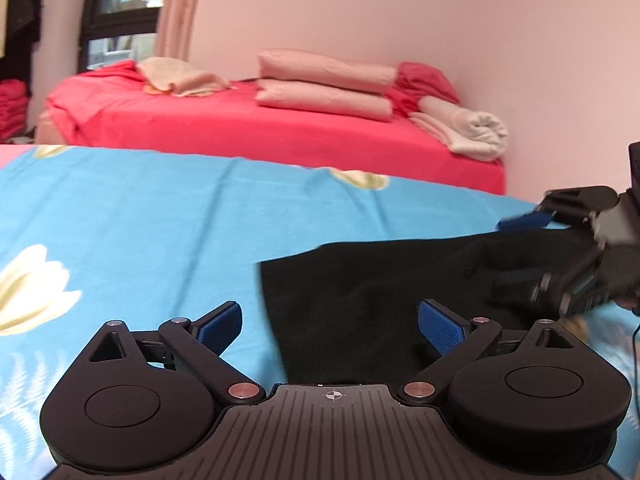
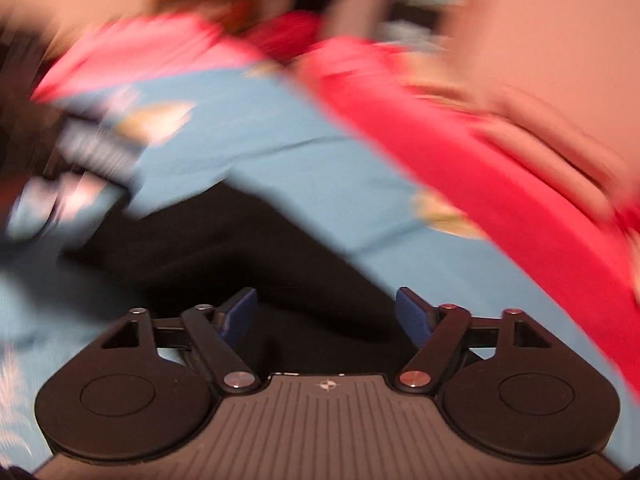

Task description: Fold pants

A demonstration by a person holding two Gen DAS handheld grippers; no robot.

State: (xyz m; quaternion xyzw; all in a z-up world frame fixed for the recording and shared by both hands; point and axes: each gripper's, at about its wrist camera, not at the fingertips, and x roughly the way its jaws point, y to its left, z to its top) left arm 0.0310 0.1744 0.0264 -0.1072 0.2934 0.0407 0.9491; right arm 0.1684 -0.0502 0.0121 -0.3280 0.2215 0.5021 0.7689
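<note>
Your left tool (image 1: 330, 330) is released, its blue pads spread over the black pants' (image 1: 380, 292) left edge at lower centre. Your right tool (image 2: 325, 314) is likewise released above the pants (image 2: 240, 248). Open blue bedsheet (image 1: 140, 220) lies left; a red bed (image 1: 240, 124) with folded blankets (image 1: 324, 84) stands behind.

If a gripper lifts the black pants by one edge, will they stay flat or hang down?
The pants would probably hang limp: they lie flat and thin on the blue sheet. They look matte, so likely not slippery. Pushed, they may bunch up.
</note>
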